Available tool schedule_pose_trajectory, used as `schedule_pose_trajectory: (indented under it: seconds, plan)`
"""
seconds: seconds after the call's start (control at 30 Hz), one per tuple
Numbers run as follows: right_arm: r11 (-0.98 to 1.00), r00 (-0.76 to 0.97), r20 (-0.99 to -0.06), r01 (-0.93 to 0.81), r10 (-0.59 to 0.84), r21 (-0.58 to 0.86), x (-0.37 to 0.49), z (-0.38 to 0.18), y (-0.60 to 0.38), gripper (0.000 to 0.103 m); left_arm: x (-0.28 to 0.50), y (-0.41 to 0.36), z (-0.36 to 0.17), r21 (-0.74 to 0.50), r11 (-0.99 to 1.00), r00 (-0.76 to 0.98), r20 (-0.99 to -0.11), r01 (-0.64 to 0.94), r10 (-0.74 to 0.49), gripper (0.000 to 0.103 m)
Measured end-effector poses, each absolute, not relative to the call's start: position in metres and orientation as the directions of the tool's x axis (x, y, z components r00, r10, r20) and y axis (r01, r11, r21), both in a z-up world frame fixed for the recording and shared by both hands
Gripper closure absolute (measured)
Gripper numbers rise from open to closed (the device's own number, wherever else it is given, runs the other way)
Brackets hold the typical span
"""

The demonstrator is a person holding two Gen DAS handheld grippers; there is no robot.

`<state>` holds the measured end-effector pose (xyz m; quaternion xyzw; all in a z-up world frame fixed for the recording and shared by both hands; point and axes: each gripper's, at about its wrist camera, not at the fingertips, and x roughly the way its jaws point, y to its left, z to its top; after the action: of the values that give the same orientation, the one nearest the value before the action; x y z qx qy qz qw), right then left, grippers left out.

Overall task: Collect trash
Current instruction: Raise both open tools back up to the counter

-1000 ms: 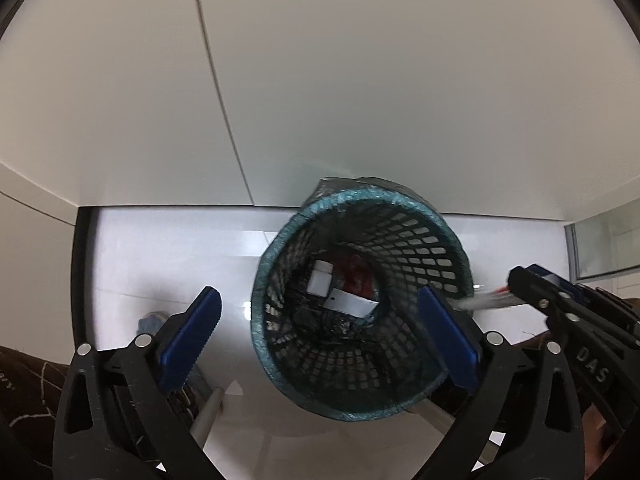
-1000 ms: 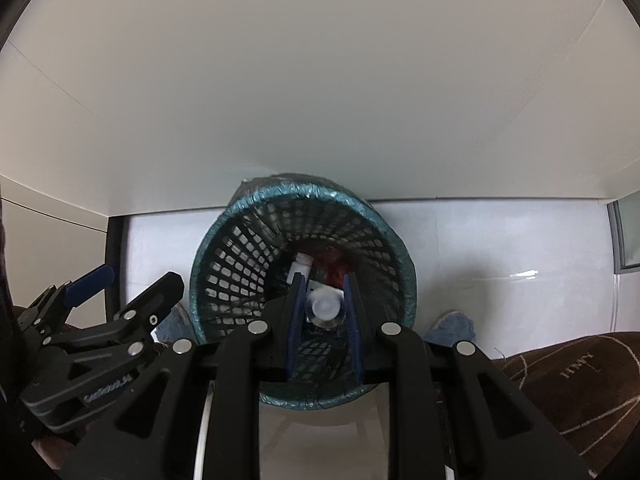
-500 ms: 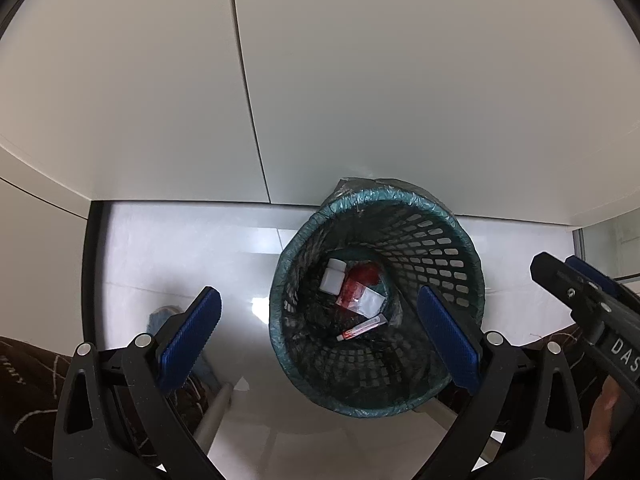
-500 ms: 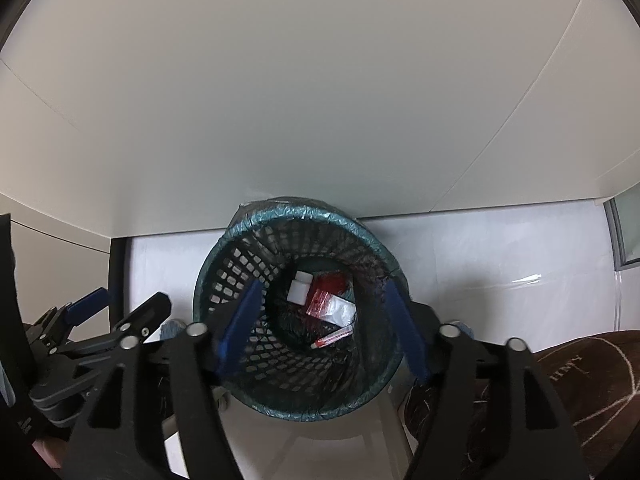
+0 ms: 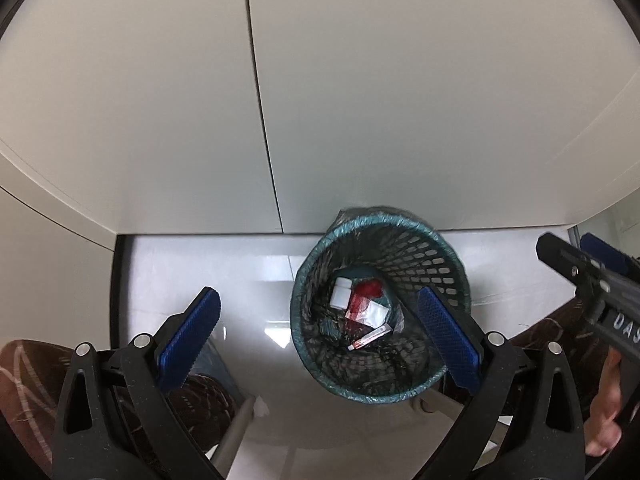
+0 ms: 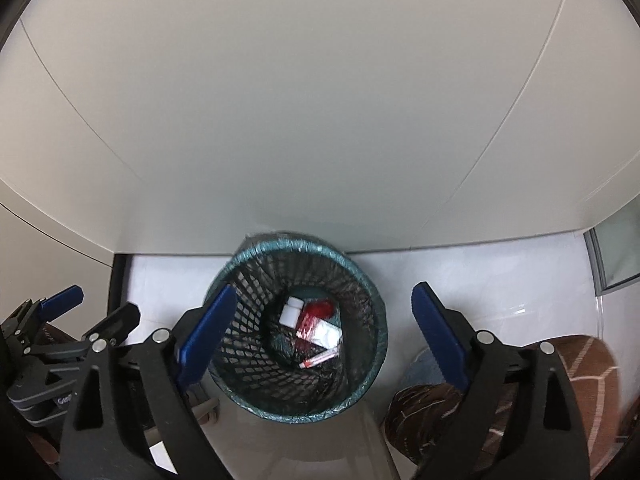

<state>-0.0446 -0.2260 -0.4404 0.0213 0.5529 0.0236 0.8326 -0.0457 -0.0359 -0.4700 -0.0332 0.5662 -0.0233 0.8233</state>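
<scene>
Trash lies at the bottom of the dark teal mesh wastebasket with a bag liner (image 6: 296, 336), which stands on the pale glossy floor (image 6: 488, 280) just in front of the white cabinet panels (image 6: 320, 120): a small white capped bottle (image 6: 291, 312), a red-and-white wrapper (image 6: 316, 326) touching it, and a thin red-tipped tube (image 6: 320, 357) just below. The right gripper (image 6: 324, 324) hangs above the basket mouth pointing steeply down; its jaws have just been opening, they stand wide apart, and nothing is between them. The left gripper (image 5: 316, 336) is likewise spread and empty, its right pad over the basket's near rim in its own view. Judgement: the drop looks done and the step in hand is the pull-away. Do it well by rising straight until the pads are well above the rim, so no finger hooks the liner or tips the light basket. Open room is upward and toward the person; the cabinet closes the far side, and brown patterned fabric (image 6: 560, 392) and a grey bar (image 5: 236, 436) crowd the near floor. The two grippers sit near each other, so separate them before swinging sideways.
</scene>
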Motion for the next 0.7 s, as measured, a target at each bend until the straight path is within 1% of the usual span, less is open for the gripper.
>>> schedule_pose_trajectory:
  seconds: [0.27,0.47,0.7]
  plan:
    - [0.997,0.463,-0.883,-0.048,0.073,0.057,-0.055,-0.378,-0.232,0.017,-0.061,-0.027,-0.399,-0.082,0.997,0.427,-0.901,0.003,-0.075,0.006]
    - [0.996,0.559,-0.824,-0.071,0.089,0.060,-0.064,-0.315,-0.234,0.017,-0.072,-0.029,-0.335,-0.086,0.996,0.498,-0.863,0.018,-0.083,0.006]
    - [0.992,0.652,-0.749,-0.110,0.117,0.060,-0.072,-0.241,-0.234,0.017,-0.083,-0.032,-0.267,-0.058,0.998,0.555,-0.829,0.028,-0.064,0.006]
